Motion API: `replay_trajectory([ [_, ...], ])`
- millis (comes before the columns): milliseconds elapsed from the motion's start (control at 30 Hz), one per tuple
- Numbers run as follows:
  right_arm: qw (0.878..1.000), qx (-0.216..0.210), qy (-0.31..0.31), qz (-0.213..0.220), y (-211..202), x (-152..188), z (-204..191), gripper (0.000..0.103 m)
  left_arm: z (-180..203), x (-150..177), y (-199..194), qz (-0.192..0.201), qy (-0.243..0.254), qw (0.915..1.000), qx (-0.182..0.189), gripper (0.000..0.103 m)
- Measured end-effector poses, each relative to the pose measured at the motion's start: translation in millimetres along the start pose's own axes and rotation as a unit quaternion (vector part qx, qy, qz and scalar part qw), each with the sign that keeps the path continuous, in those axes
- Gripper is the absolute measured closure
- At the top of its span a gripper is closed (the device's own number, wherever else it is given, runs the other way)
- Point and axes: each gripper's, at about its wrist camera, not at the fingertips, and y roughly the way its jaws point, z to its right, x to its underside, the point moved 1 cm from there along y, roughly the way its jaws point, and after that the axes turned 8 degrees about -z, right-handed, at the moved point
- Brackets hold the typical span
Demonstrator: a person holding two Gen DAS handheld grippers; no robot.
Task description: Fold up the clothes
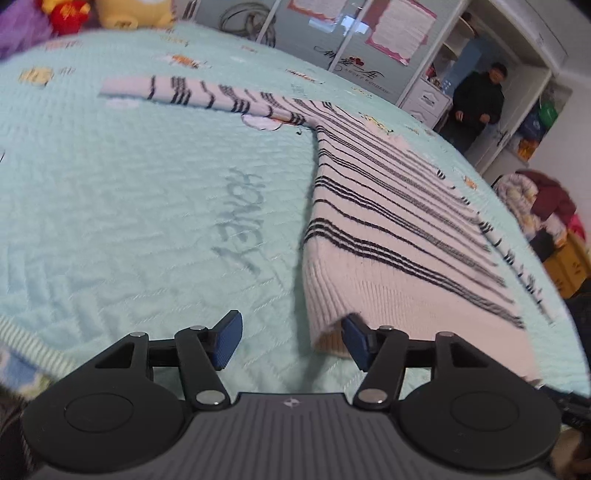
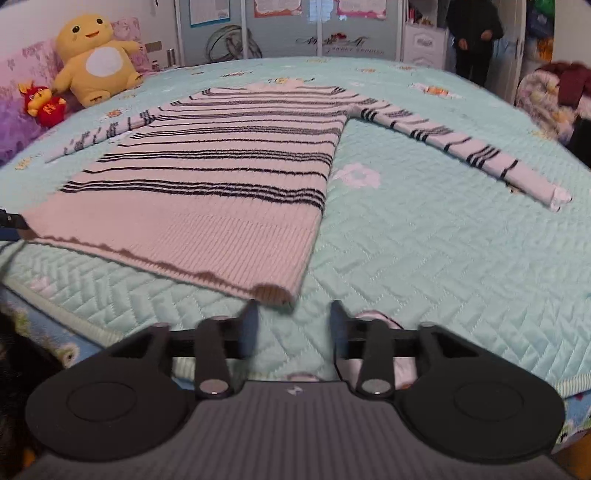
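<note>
Fingers of the left gripper (image 1: 291, 341) stand apart just above the near edge of the bed (image 1: 147, 221), tilted down toward the quilt, with nothing pressed between the blue pads (image 1: 227, 341). The right-hand pad lies against the near left corner of the sweater (image 1: 388, 229) hem, which curls up slightly beside it; the other pad hangs over bare quilt.

The right gripper (image 2: 293, 317) is likewise open and pitched downward at the near edge, its dark fingertips (image 2: 251, 317) blurred. The near right corner of the sweater (image 2: 221, 192) hem sits just beyond and slightly left of the gap, not clamped.

The striped pink sweater lies flat across the middle of the bed, hem toward the near edge, collar toward the far edge. One sleeve (image 2: 461, 147) stretches out toward the right side, the other sleeve (image 1: 192, 94) toward the left. Bare quilt spreads wide on either side of the body, and a narrow strip runs between hem and near edge.

At the far left corner sit a yellow plush toy (image 2: 96, 59) and a small red plush toy (image 2: 42, 103). Beyond the far edge stand wardrobe doors (image 2: 288, 33), and a person in dark clothes (image 2: 474, 37) stands near the far right corner. A heap of clothes (image 2: 554, 88) lies off the right side.
</note>
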Motion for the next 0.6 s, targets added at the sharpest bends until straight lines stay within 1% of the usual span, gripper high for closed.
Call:
replay_trajectory([
  [67, 1.000, -0.014, 0.025, 0.003, -7, 2, 10, 0.055, -7, -4, -6, 0.009, -0.031, 0.9994, 0.015, 0.041],
  [100, 0.999, -0.026, 0.043, 0.007, -11, 3, 16, 0.055, -8, -8, -7, 0.015, -0.038, 0.9989, 0.022, 0.041],
  [167, 0.991, -0.068, 0.111, 0.026, -13, -1, 33, 0.055, -3, -21, -2, 0.027, -0.034, 0.9988, 0.024, 0.041],
  [233, 0.975, -0.114, 0.186, 0.045, -9, -7, 50, 0.055, 3, -34, 11, 0.026, -0.024, 0.9991, 0.024, 0.041],
  [300, 0.953, -0.159, 0.251, 0.053, 3, -15, 64, 0.055, 8, -47, 26, 0.018, -0.017, 0.9993, 0.027, 0.041],
  [333, 0.946, -0.174, 0.269, 0.053, 10, -19, 67, 0.055, 9, -52, 35, 0.011, -0.018, 0.9992, 0.034, 0.041],
  [367, 0.943, -0.179, 0.278, 0.049, 18, -23, 69, 0.055, 9, -57, 43, 0.003, -0.019, 0.9989, 0.042, 0.041],
  [433, 0.941, -0.175, 0.287, 0.039, 32, -30, 71, 0.055, 9, -66, 59, -0.016, -0.023, 0.9978, 0.061, 0.042],
  [500, 0.937, -0.183, 0.298, 0.028, 47, -35, 73, 0.055, 5, -72, 74, -0.037, -0.033, 0.9942, 0.096, 0.043],
  [533, 0.932, -0.193, 0.306, 0.026, 52, -36, 75, 0.055, 2, -74, 80, -0.046, -0.041, 0.9917, 0.113, 0.043],
  [600, 0.921, -0.217, 0.322, 0.025, 64, -39, 78, 0.055, -5, -78, 89, -0.051, -0.062, 0.9871, 0.139, 0.044],
])
